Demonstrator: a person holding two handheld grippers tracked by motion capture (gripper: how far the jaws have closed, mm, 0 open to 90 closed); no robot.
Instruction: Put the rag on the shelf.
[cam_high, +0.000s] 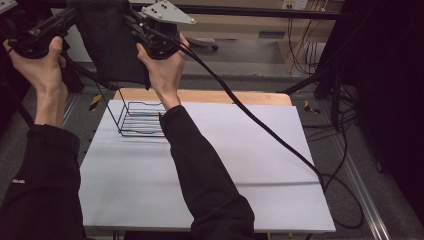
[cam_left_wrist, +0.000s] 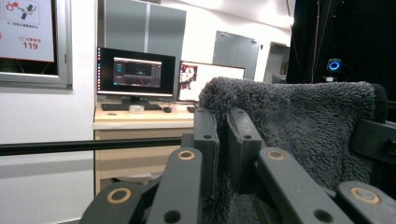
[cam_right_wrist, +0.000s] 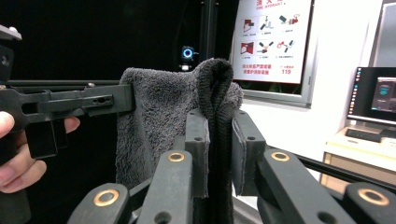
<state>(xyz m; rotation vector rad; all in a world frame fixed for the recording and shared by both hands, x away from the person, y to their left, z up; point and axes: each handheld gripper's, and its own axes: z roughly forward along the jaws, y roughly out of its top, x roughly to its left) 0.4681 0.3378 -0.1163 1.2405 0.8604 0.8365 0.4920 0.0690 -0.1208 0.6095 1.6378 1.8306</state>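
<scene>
With dark towel (cam_high: 107, 37) pinched at top corners by left tool (cam_high: 65, 20) and right tool (cam_high: 137, 27), held aloft, yet to reach wire rack (cam_high: 142, 120) at table's (cam_high: 250, 165) eleven o'clock.

The person wears black long sleeves (cam_high: 205, 175) with a small white mark on the left one. Each gripper (cam_left_wrist: 223, 140) is black, with brass-ringed pivots; the right gripper (cam_high: 155, 35) carries a grey three-cornered plate and a thick black cable (cam_high: 260, 125).
</scene>
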